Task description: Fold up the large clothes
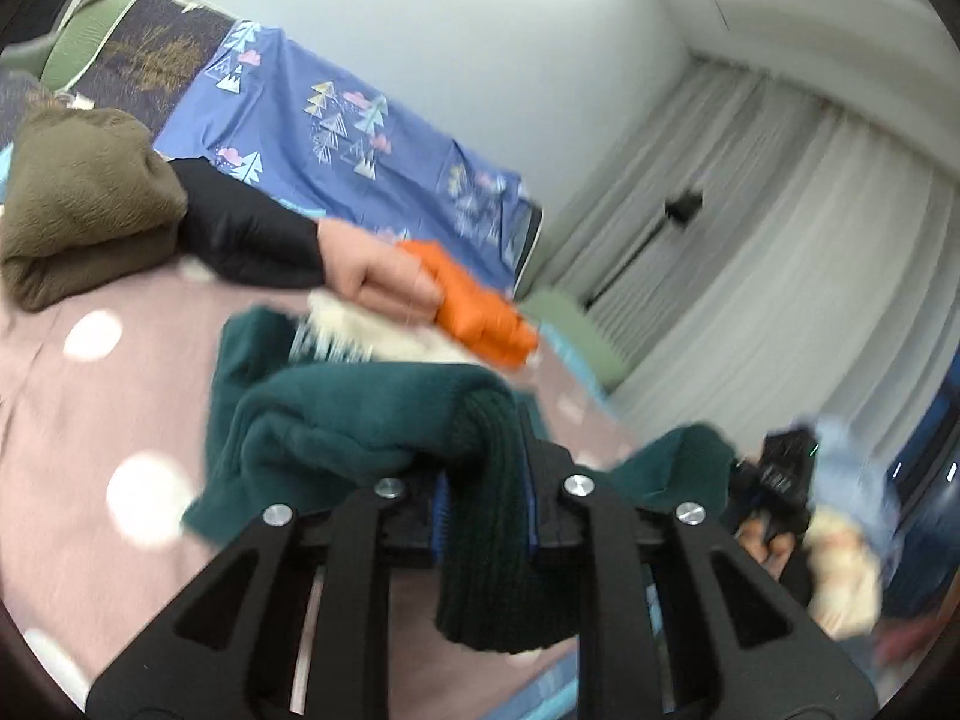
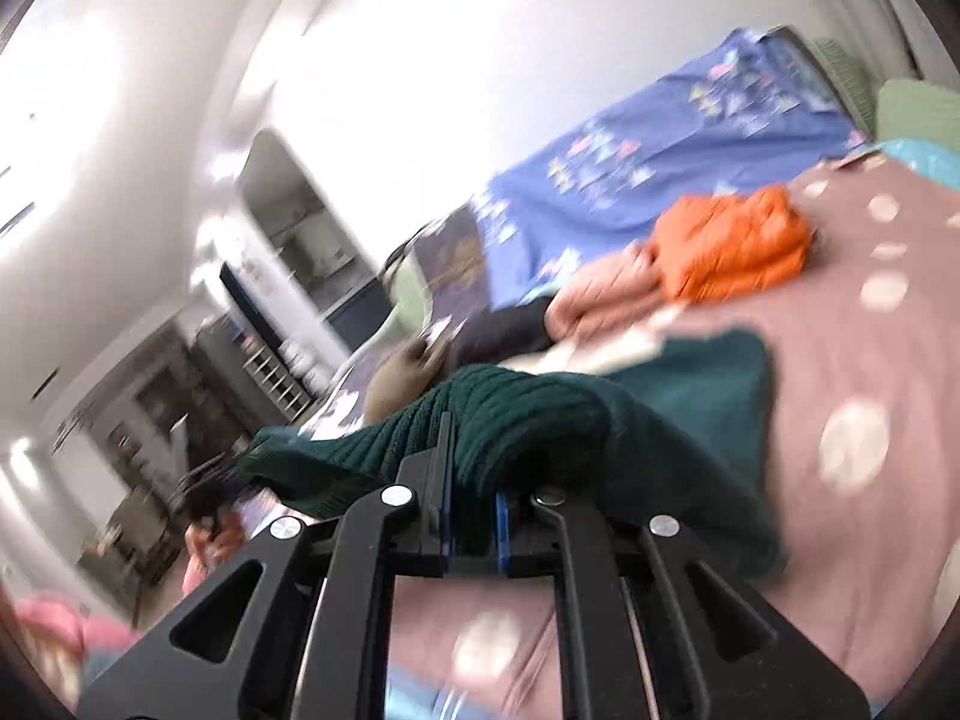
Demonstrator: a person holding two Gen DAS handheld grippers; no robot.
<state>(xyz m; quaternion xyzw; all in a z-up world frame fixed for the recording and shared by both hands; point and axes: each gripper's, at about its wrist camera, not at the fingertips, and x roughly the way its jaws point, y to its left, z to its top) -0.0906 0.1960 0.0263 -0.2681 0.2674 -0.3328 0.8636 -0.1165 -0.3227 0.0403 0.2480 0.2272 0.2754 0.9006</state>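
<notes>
A dark green knit sweater (image 1: pixel 336 420) with a white lining hangs above the pink dotted bedspread (image 1: pixel 90 396). My left gripper (image 1: pixel 486 480) is shut on a ribbed edge of it, which droops between the fingers. In the right wrist view my right gripper (image 2: pixel 474 480) is shut on another ribbed edge of the same sweater (image 2: pixel 516 408); the rest trails onto the bedspread (image 2: pixel 840 312). The right gripper shows blurred at the right of the left wrist view (image 1: pixel 780 474).
A folded olive garment (image 1: pixel 84 204) lies at the back left. An orange padded garment (image 2: pixel 732 246) lies on pink and black clothes near a blue patterned sheet (image 1: pixel 360 138). White curtains (image 1: pixel 780 228) hang at the right. Shelves (image 2: pixel 264 360) stand beyond the bed.
</notes>
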